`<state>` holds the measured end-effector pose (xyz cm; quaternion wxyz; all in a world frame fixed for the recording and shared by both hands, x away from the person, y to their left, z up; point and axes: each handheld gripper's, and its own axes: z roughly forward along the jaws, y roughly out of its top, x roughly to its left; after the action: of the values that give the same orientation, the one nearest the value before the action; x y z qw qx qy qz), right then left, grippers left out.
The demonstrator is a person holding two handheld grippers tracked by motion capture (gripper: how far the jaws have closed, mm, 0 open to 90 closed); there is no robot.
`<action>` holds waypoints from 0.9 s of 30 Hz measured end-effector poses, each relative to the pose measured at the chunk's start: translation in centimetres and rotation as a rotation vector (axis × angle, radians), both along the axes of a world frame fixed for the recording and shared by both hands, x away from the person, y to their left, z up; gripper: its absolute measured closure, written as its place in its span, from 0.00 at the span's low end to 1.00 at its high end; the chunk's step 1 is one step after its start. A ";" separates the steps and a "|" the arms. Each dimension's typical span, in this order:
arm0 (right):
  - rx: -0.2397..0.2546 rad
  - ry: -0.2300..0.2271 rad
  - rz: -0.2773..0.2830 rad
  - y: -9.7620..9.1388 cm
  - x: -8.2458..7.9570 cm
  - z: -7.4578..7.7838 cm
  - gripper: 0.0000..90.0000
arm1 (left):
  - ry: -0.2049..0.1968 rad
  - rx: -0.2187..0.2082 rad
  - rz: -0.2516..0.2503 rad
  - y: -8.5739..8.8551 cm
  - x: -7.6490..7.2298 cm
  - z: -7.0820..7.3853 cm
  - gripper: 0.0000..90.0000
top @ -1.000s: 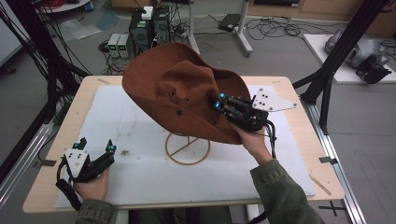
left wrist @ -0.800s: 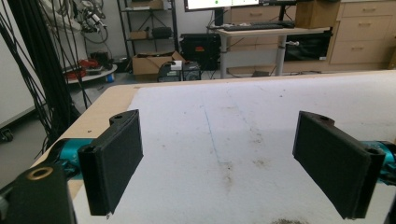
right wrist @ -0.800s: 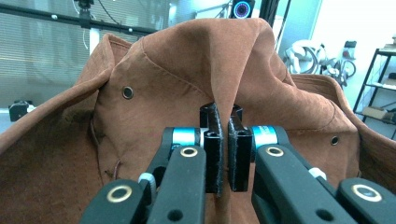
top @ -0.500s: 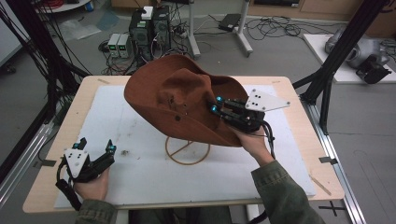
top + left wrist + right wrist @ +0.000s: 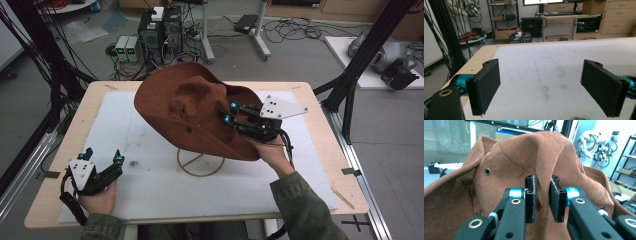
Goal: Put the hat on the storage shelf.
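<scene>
A brown wide-brimmed hat (image 5: pixel 187 112) is sitting tilted just above the middle of the high view, its crown resting over a wire hat stand (image 5: pixel 201 162) whose ring base is showing below the brim on the white mat (image 5: pixel 150 190). The right gripper (image 5: pixel 227 113) is reaching in from the right of centre in that view, its jaws set around a fold of the hat's crown. In the right gripper view the hat (image 5: pixel 499 182) is covering most of the frame, a metal eyelet (image 5: pixel 487 171) is showing at left centre, and the right gripper (image 5: pixel 541 200) has its two black pads on either side of a pinched ridge of the fabric; the jaws have just been opening, the right pad is now standing a little off the fold, and the grip is looking loosened rather than pressed. The left gripper (image 5: pixel 102 160) is resting at the lower left of the high view, well apart from the hat, held in the person's hand on the mat. In the left gripper view the left gripper (image 5: pixel 541 87) is holding its jaws spread wide over bare white mat (image 5: pixel 564 57), with the edge of the wooden table (image 5: pixel 479 60) at the left.
</scene>
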<state>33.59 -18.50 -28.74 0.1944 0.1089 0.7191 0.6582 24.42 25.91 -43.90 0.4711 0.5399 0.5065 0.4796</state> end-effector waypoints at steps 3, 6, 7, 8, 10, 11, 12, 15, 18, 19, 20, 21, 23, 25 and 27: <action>-0.006 -0.006 -0.006 0.2 0.0 0.0 0.82 | 0.000 -0.002 0.000 0.0 0.0 0.0 0.18; -0.007 -0.008 -0.009 0.4 0.0 0.0 0.81 | 0.000 0.001 -0.001 0.0 0.0 0.0 0.18; -0.005 -0.012 -0.005 0.5 0.0 0.0 0.79 | -0.001 0.001 -0.001 0.0 0.0 0.0 0.18; -0.001 -0.012 -0.001 0.6 0.0 0.1 0.79 | -0.003 0.000 0.000 0.0 0.0 0.0 0.18; 0.004 -0.023 0.000 0.8 0.0 0.2 0.79 | 0.000 0.000 -0.002 0.0 0.0 0.0 0.18; 0.010 -0.026 0.005 0.9 0.0 0.3 0.77 | -0.002 0.001 -0.001 0.0 0.0 0.0 0.18; 0.009 -0.028 0.007 0.9 0.0 0.4 0.74 | -0.002 -0.002 0.000 0.0 0.0 0.0 0.18; 0.009 -0.025 0.014 1.0 0.0 0.6 0.64 | 0.000 -0.005 0.001 0.1 0.0 0.0 0.18; 0.009 -0.034 -0.006 1.0 -0.2 0.6 0.50 | -0.002 -0.005 0.002 0.1 0.0 0.0 0.18; 0.019 -0.040 -0.022 0.9 -0.3 0.6 0.40 | -0.003 -0.003 0.001 0.1 0.0 0.0 0.18; 0.019 -0.040 -0.022 0.9 -0.3 0.6 0.40 | -0.002 -0.002 0.000 0.1 0.0 0.0 0.18; 0.042 -0.043 -0.064 0.7 -0.5 0.6 0.32 | -0.002 -0.001 0.000 0.1 0.0 0.0 0.18; 0.050 -0.039 -0.066 0.6 -0.5 0.7 0.30 | 0.000 0.000 -0.002 0.1 0.0 0.0 0.18; 0.068 -0.024 -0.089 0.0 -0.4 0.7 0.24 | 0.000 0.000 -0.002 0.1 0.0 0.0 0.18; 0.075 -0.021 -0.094 -0.4 -0.3 0.6 0.23 | 0.002 0.001 -0.001 0.1 0.0 0.0 0.18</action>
<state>33.26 -18.89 -28.10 0.2285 0.1428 0.6860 0.6758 24.39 26.00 -43.87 0.4706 0.5409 0.5062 0.4794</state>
